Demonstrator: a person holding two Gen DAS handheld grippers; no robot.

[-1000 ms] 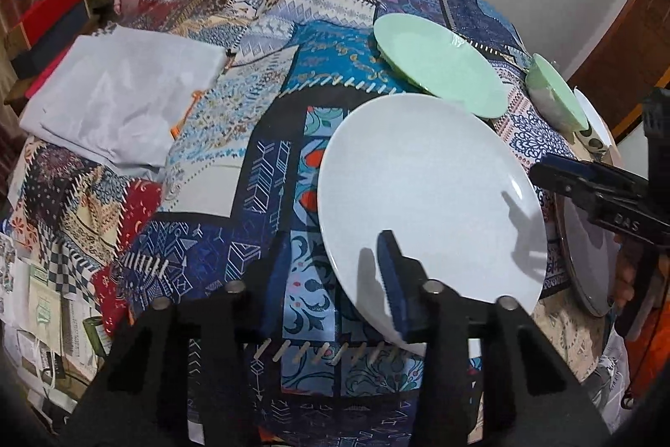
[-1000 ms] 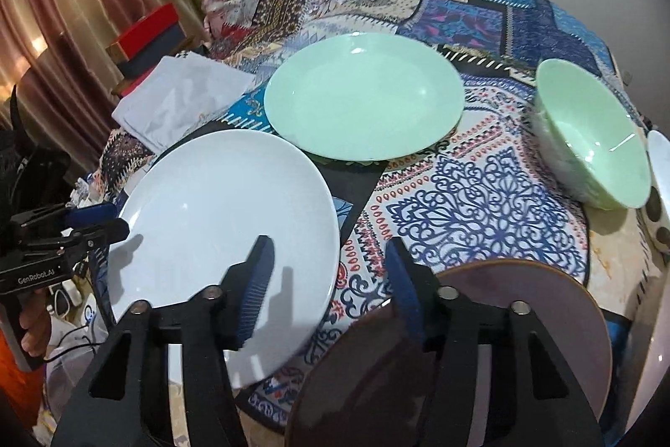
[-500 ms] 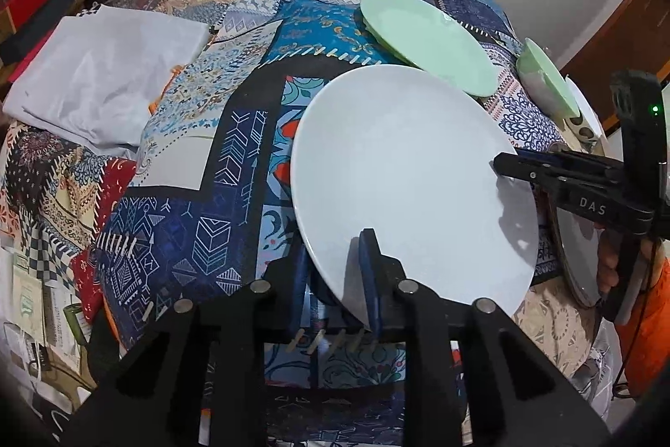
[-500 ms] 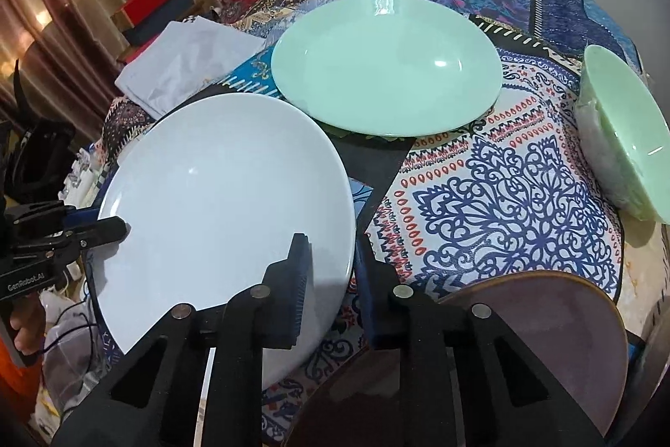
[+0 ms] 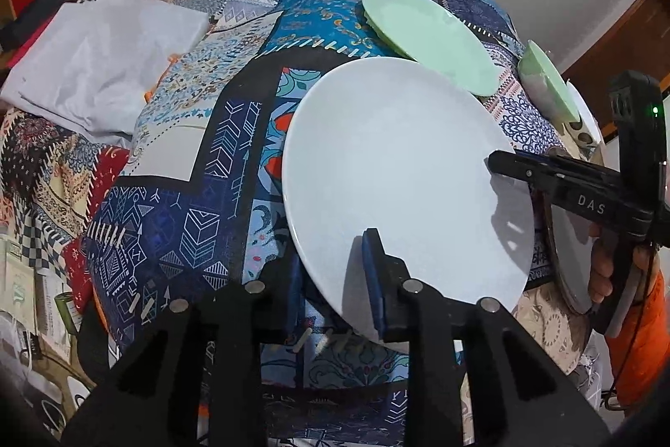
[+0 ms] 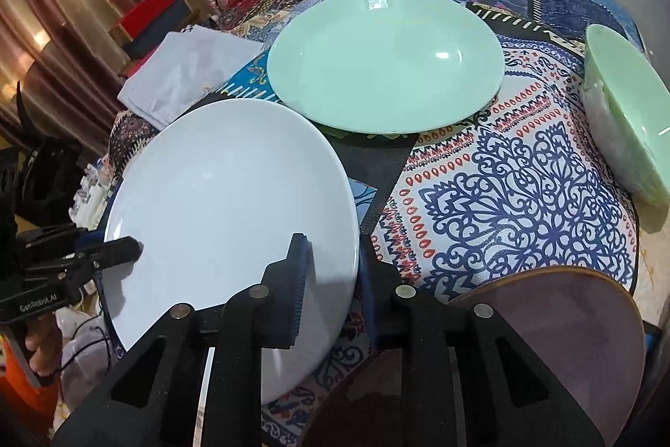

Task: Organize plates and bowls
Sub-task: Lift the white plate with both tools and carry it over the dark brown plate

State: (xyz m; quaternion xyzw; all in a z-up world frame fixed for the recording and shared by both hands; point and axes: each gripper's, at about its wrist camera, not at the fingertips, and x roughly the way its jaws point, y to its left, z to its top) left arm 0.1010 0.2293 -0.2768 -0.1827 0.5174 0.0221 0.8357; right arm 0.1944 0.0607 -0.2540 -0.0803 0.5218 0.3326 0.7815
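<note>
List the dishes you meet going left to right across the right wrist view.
White plate, held at its rim by both grippers → mint green plate → brown plate low in the picture → mint green bowl at the right edge.

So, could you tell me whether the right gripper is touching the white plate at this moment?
Touching. In the right wrist view the right gripper has one finger over the white plate and the other under its rim, clamping the edge.
</note>
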